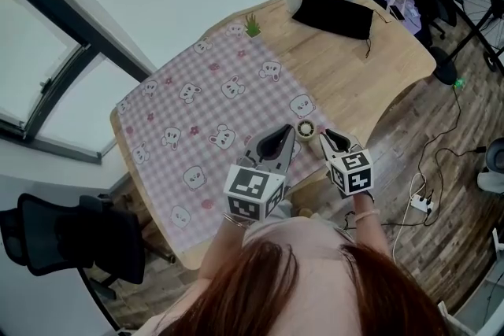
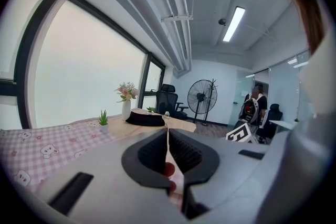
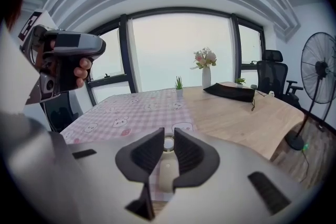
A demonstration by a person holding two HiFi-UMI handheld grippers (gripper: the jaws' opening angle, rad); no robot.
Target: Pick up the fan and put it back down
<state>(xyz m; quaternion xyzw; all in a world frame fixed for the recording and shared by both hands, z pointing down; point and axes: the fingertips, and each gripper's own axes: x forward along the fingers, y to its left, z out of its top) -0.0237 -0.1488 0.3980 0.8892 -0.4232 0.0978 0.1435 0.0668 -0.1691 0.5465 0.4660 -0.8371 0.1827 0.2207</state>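
Fan (image 1: 305,130): small, cream, at 3 o'clock from the centre of the head view. It is near the worktop's (image 1: 354,75) front edge, by the border of the checked cloth (image 1: 213,114).

Right hand-held gripper (image 1: 335,141): jaws narrow, apparently closed on the fan's stem, with the round head jutting past the tips. Cannot tell whether it is clear of the worktop.

Left hand-held gripper (image 1: 287,134): jaws together, nothing held, just beside the fan at its 9 o'clock.

Long axis: stem to head runs toward 10 o'clock in the head view, the head's face turned upward.

Judgement: light, stiff plastic, probably smooth, so it may slip. The stem is the place to hold. The ringed head looks thin, so do not squeeze it.
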